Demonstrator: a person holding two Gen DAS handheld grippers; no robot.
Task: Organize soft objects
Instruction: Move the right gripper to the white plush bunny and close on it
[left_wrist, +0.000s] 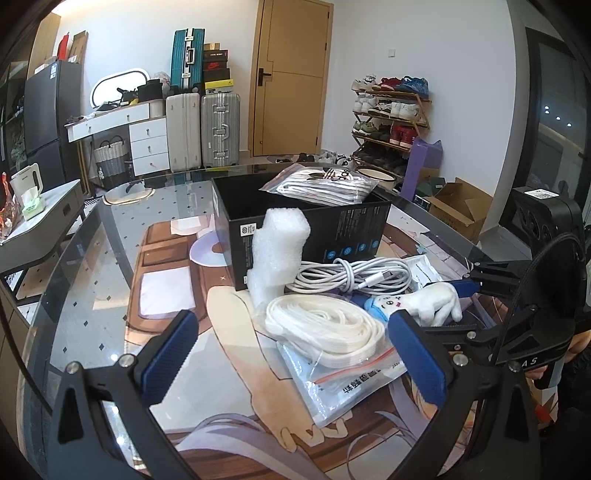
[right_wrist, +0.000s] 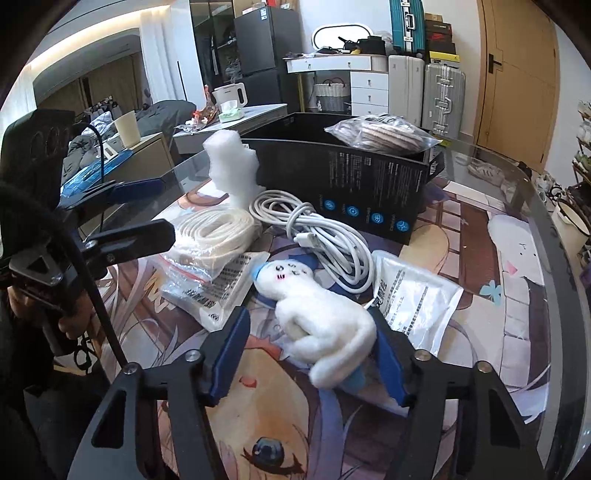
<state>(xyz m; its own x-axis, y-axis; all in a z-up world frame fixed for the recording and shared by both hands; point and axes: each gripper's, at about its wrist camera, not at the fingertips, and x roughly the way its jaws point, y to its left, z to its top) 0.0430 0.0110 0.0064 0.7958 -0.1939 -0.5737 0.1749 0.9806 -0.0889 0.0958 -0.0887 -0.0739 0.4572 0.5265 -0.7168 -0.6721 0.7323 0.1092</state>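
Right tongs (right_wrist: 310, 354) half-closed around plush toy (right_wrist: 321, 325) just in front of black box (right_wrist: 369, 192), not yet pinching; left tongs (left_wrist: 295, 354) released; toy looks light, squashy: grab mid-body.

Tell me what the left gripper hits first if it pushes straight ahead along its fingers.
Most likely the coil of flat white laces in its clear bag, lying between the open fingers of the left gripper. Behind it stands the white foam piece, then the black box. Depth is hard to judge.
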